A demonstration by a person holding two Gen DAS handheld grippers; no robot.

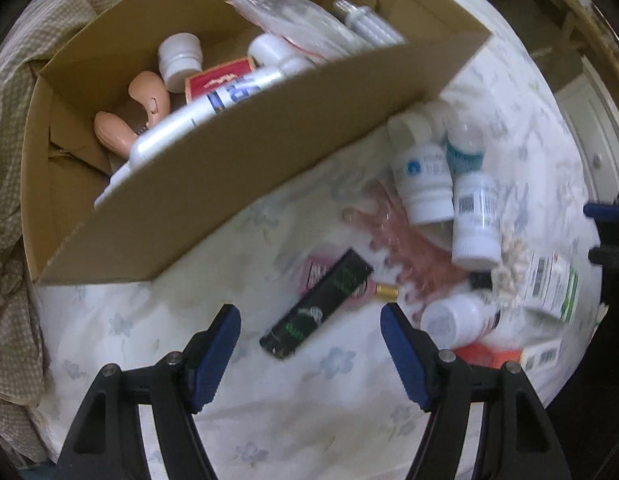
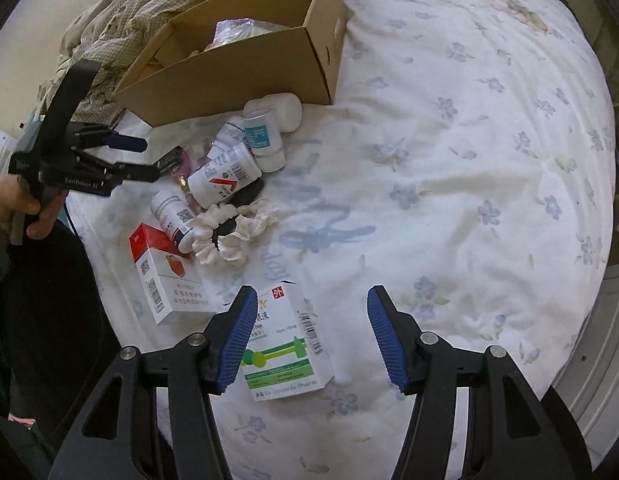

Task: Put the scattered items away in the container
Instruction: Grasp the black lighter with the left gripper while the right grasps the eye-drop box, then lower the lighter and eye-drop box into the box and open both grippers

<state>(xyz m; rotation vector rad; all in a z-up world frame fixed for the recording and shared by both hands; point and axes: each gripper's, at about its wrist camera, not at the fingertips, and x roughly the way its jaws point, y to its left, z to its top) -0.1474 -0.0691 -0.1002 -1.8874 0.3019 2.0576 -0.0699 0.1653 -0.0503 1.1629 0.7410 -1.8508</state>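
"10ml" on green-white medicine box (image 2: 285,344)

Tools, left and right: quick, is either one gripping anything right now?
Left tool: open, holding nothing.
Right tool: open, holding nothing.

both grippers wide open and empty, left gripper (image 1: 311,320) and right gripper (image 2: 312,304) angled down, hand (image 2: 19,208) gripping the left's handle

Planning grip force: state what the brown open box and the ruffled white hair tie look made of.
Brown open box: likely corrugated cardboard, matte, judging by its folded flaps and raw-looking cut edges. Ruffled white hair tie: seemingly soft fabric, slightly glossy, gathered into crinkled folds around a dark centre.
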